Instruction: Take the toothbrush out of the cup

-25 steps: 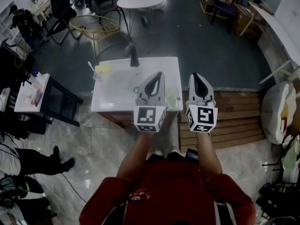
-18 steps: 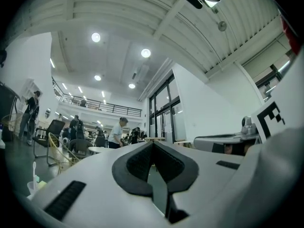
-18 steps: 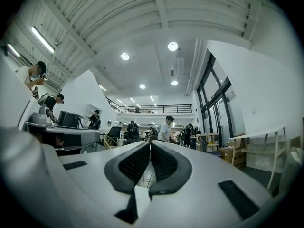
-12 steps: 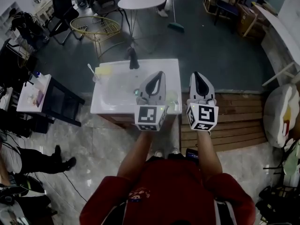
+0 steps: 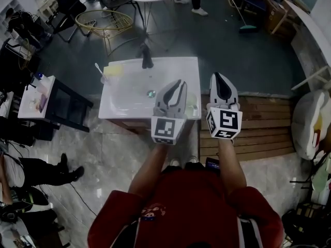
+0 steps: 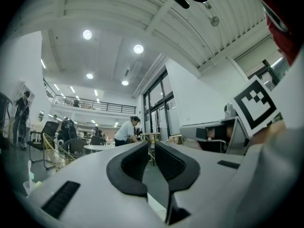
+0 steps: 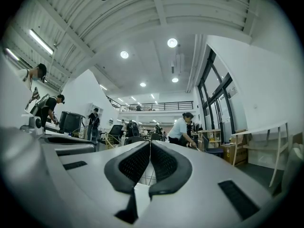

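Left gripper (image 5: 178,83) and right gripper (image 5: 217,77), tapered and white, black pads (image 7: 134,164) pressed together

Head camera peers steeply down from above the white table (image 5: 121,107), with the left tool (image 5: 172,94) and right tool (image 5: 221,89) close below. Each tool camera sits low behind its jaws, looking roughly level across the hall, and both catch the balcony (image 7: 152,107).

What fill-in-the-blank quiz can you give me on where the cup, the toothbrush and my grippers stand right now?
1. The toothbrush stands ___ the cup.
2. In the head view, the cup sits at the white sink's far ___ corner.
3. The left gripper and the right gripper both have their jaws ___, with nothing between them.
Missing words: in; left; shut.
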{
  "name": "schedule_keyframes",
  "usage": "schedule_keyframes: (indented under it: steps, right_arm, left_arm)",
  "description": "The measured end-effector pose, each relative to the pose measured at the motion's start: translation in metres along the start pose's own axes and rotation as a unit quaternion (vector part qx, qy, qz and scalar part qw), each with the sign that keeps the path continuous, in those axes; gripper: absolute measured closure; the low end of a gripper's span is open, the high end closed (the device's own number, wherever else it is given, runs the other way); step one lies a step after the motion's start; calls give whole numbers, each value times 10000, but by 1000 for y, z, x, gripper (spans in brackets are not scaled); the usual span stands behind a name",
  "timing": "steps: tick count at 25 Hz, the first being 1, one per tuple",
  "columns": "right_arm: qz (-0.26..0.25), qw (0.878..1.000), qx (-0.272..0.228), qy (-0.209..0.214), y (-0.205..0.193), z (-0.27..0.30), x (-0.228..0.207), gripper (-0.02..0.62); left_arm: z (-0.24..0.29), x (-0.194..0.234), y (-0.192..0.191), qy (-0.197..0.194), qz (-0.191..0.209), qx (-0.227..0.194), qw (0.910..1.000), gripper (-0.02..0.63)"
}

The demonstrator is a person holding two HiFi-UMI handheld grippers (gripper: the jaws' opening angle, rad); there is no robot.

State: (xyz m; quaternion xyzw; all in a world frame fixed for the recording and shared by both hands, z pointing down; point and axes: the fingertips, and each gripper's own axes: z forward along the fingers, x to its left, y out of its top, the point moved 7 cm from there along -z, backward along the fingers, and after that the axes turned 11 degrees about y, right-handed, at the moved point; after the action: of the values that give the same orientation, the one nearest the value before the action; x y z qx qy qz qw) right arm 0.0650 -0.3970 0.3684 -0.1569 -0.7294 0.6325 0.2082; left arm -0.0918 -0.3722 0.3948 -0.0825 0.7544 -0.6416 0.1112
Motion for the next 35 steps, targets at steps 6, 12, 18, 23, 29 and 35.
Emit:
schedule_keyframes:
  steps: [6,12,18,23,29,35]
  right_arm:
    - [12,10000,52,-1,-4,0,-8,567]
    - [-3,9999,106,-3,-7,2,-17,566]
    - [-20,9999,146,-43,-10,2,-23,566]
    - [-21,9998,192,-79,-13,3,-29,567]
    - [3,9996,258,-127,-20,4,-35,566]
    - [-21,9994,333,-107,-25,7,-34,566]
  left_arm:
    - [-9,-15,-17,-314,170,36,9994,491]
    - [-21,-32,-48,-602,495,338,9964,453]
    - [-28,-49,-81,-870,814,596,9911,399]
    - [-30,-58,-106,-931,937,735,9885,376]
    - [-28,-63,-140,-998,1133,1129,9821,362]
    - [-22,-63,-160,-989,1079,1307,9805,362]
